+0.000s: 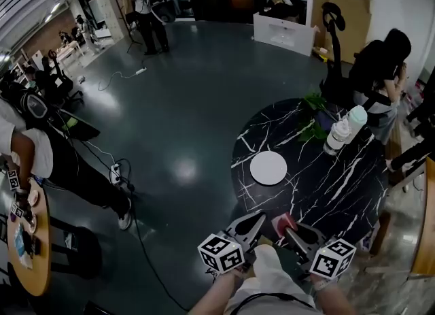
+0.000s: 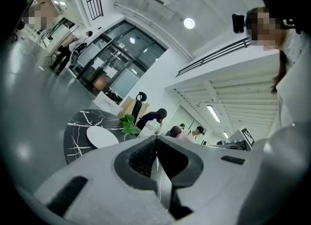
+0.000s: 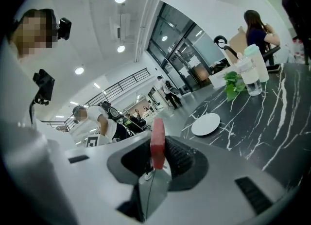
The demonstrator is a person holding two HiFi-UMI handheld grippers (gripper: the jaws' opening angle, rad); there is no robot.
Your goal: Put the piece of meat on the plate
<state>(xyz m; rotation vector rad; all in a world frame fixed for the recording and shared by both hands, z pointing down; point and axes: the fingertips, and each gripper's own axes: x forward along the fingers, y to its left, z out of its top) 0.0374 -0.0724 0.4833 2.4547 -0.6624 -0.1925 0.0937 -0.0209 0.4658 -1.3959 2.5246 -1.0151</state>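
A flat red piece of meat (image 3: 157,140) stands on edge between the pads of my right gripper (image 3: 158,147), which is shut on it. In the head view the meat (image 1: 282,224) hangs over the near rim of the round black marble table (image 1: 340,191). The white plate (image 1: 268,168) lies bare on the table's left part, ahead of both grippers; it also shows as the plate (image 3: 205,124) and the plate (image 2: 102,136). My left gripper (image 1: 260,218) is just left of the right one, its jaws shut with nothing between them (image 2: 156,140).
Two capped bottles (image 1: 344,130) and a green plant (image 1: 311,113) stand at the table's far side, where a person (image 1: 380,69) sits in an office chair. At the left, another person (image 1: 27,150) is beside a small wooden table (image 1: 30,266). Cables (image 1: 115,171) run across the grey floor.
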